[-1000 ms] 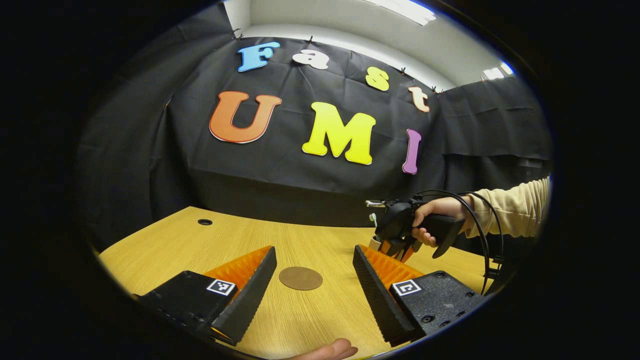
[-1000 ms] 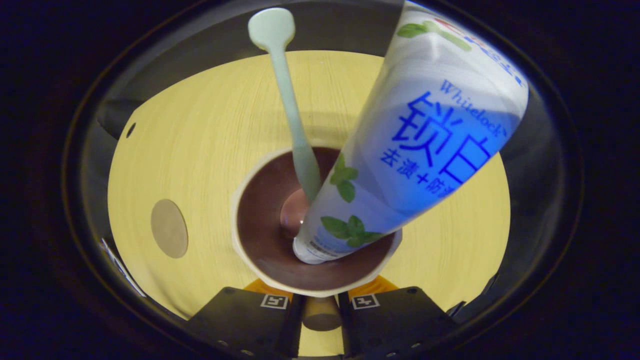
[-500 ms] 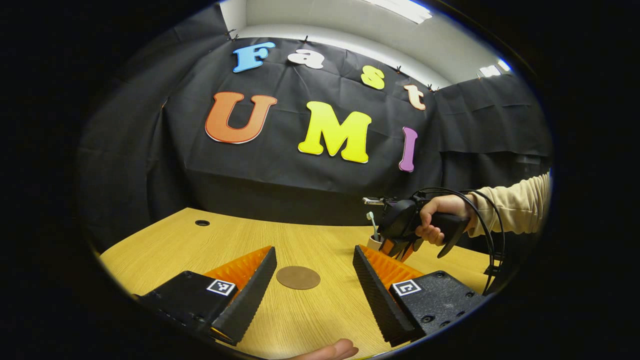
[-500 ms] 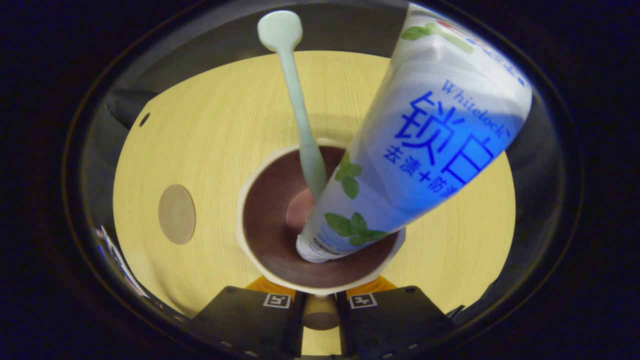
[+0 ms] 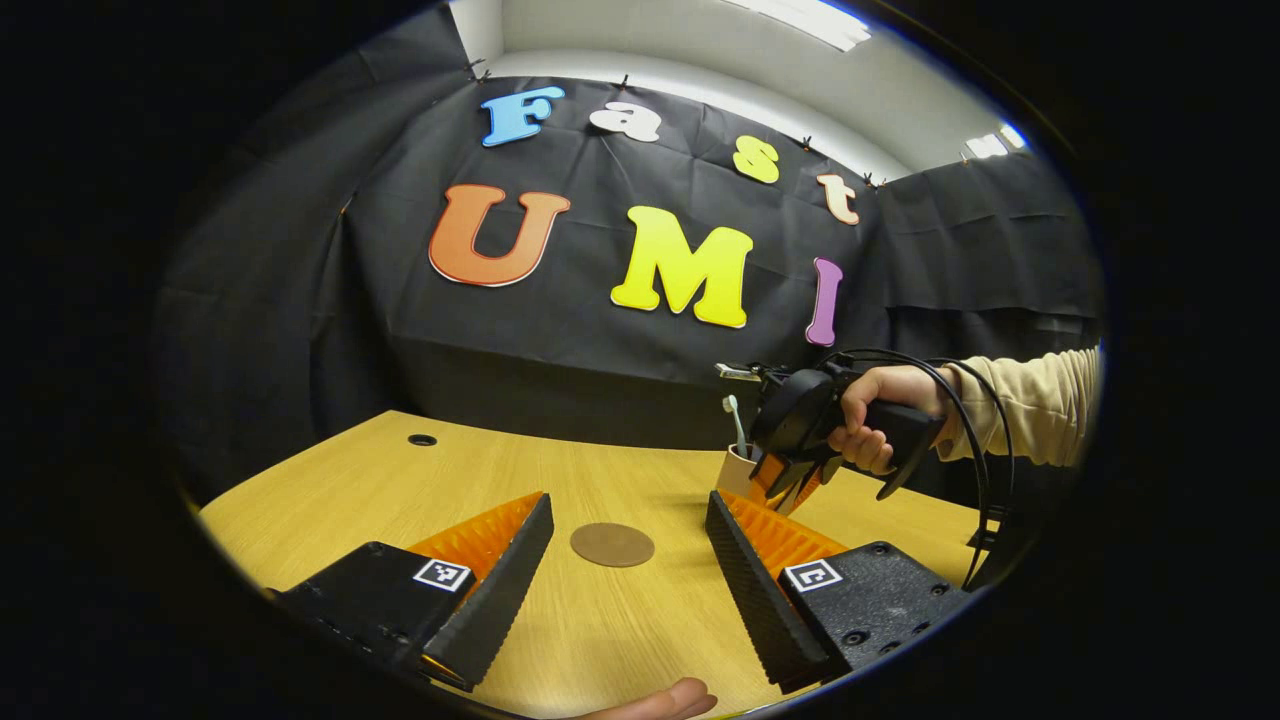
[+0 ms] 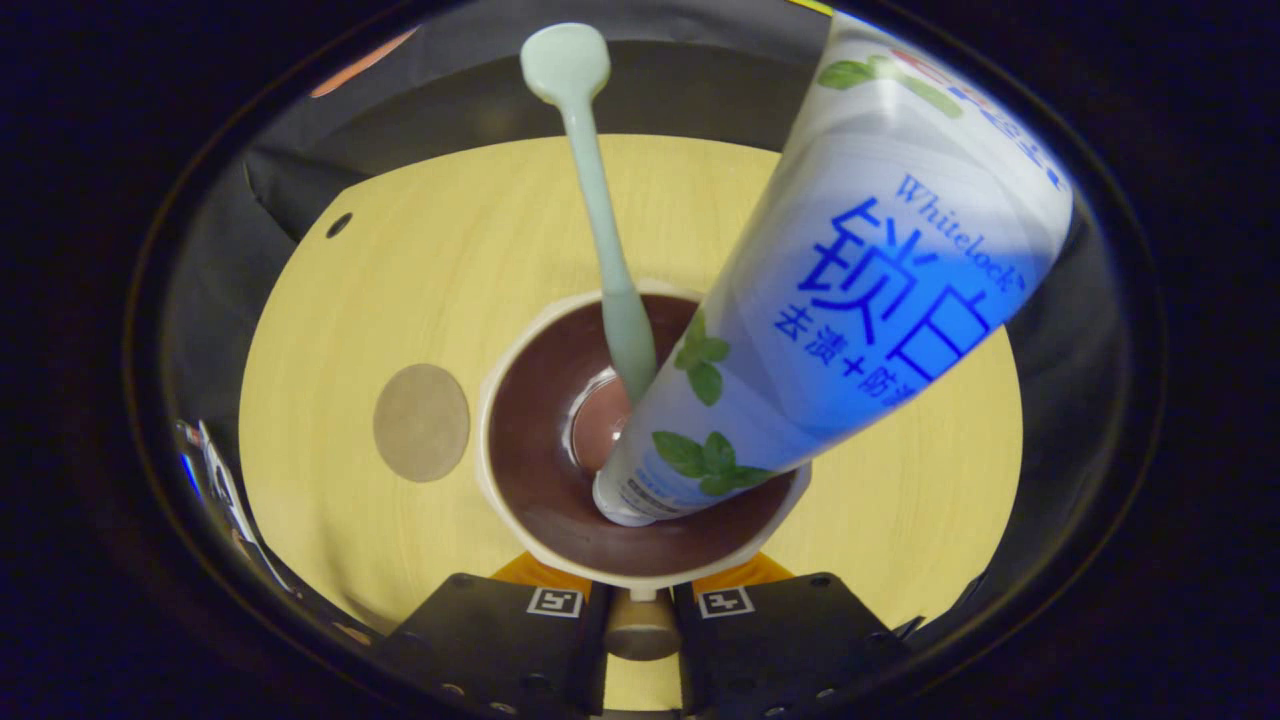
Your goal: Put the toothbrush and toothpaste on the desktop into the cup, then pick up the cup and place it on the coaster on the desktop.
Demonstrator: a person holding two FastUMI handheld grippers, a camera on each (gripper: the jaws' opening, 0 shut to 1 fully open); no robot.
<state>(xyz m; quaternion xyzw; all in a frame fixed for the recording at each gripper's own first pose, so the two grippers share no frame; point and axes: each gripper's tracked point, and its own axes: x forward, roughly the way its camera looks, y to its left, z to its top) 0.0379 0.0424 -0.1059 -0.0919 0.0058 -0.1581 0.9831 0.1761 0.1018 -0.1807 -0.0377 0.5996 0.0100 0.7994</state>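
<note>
My right gripper point(image 6: 640, 598) is shut on the near side of the cream cup point(image 6: 528, 470), which has a brown inside. A pale green toothbrush point(image 6: 600, 220) and a white and blue toothpaste tube point(image 6: 870, 260) stand in the cup, leaning apart. The round brown coaster point(image 6: 421, 422) lies on the desk to the cup's left. In the left gripper view, the cup point(image 5: 736, 470) hangs a little above the desk in the right gripper point(image 5: 785, 480), with the toothbrush point(image 5: 733, 418) sticking up. My left gripper point(image 5: 628, 508) is open and holds nothing; the coaster point(image 5: 612, 544) lies just ahead between its fingers.
A person's hand point(image 5: 880, 425) and beige sleeve point(image 5: 1030, 410) hold the right gripper, with cables looping off it. The wooden desk point(image 5: 330, 490) has a small cable hole point(image 5: 422, 440) at its far left. A fingertip point(image 5: 660, 700) shows at the bottom edge.
The right gripper has raised the cup and carried it toward the coaster, which now lies closer to the cup in the right gripper view. The left gripper has barely moved.
</note>
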